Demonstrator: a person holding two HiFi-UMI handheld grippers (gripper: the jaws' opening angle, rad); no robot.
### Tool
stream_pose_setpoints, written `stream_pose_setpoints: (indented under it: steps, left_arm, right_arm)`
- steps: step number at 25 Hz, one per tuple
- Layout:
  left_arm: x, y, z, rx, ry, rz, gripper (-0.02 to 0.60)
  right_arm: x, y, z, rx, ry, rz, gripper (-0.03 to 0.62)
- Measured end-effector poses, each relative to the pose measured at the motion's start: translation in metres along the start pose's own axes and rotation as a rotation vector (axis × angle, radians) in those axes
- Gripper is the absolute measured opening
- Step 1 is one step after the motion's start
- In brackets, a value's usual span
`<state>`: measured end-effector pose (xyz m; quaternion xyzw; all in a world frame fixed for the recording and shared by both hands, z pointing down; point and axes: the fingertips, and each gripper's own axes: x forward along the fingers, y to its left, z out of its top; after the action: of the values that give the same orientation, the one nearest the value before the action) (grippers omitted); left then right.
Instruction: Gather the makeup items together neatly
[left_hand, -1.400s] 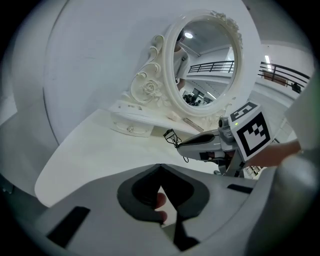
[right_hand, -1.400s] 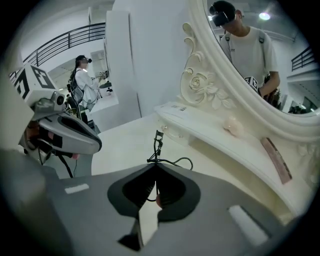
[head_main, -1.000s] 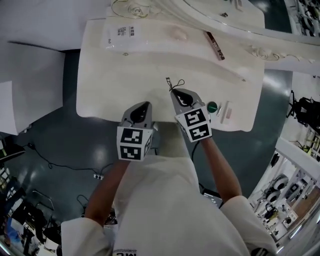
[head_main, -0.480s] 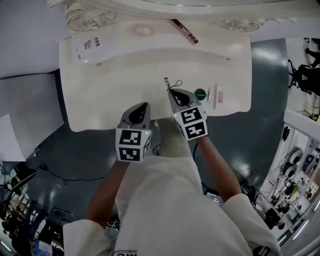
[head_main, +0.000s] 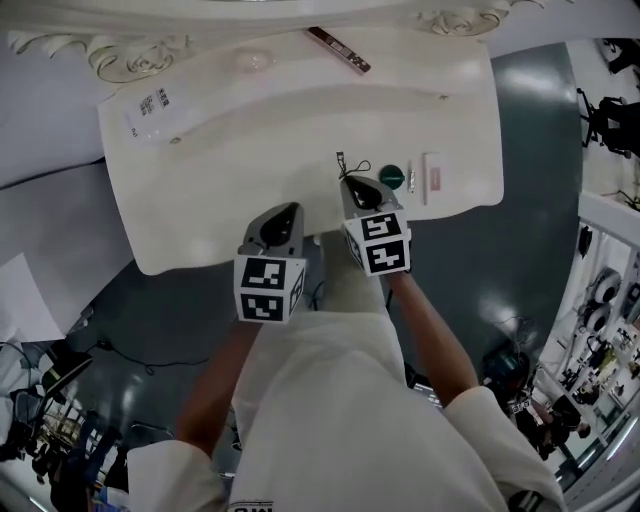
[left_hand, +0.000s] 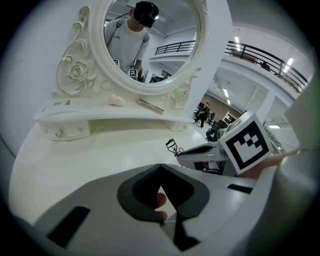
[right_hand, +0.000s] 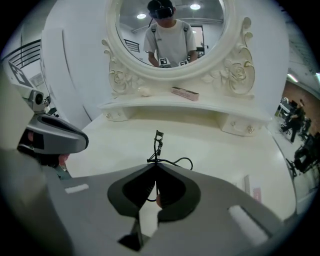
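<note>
One item only was in hand, the eyelash curler (right_hand: 157, 145) pinched by the right gripper (head_main: 352, 183), the left gripper (head_main: 290, 209) pressed together empty, while a green pot (head_main: 391, 177) and white tube (head_main: 432, 178) just right of the right gripper and a brown stick (head_main: 338, 50) far ahead lay ungathered.

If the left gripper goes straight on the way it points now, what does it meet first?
Probably the bare tabletop, just ahead of the left gripper; depth is unclear.

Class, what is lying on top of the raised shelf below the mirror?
A slim brown makeup stick, a small pale rounded object and a printed clear packet near one end. The mirror frame covers the back edge of the shelf.
</note>
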<state>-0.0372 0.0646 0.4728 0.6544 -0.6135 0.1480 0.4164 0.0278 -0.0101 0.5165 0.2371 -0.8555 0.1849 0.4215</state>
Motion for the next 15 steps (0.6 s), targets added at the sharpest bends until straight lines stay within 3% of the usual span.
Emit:
stream_pose_setpoints:
  steps: [15]
  left_arm:
    - [0.016, -0.017, -0.016, 0.024, 0.059, -0.015, -0.005]
  right_arm:
    - [0.022, -0.028, -0.032, 0.092, 0.051, -0.047, 0.012]
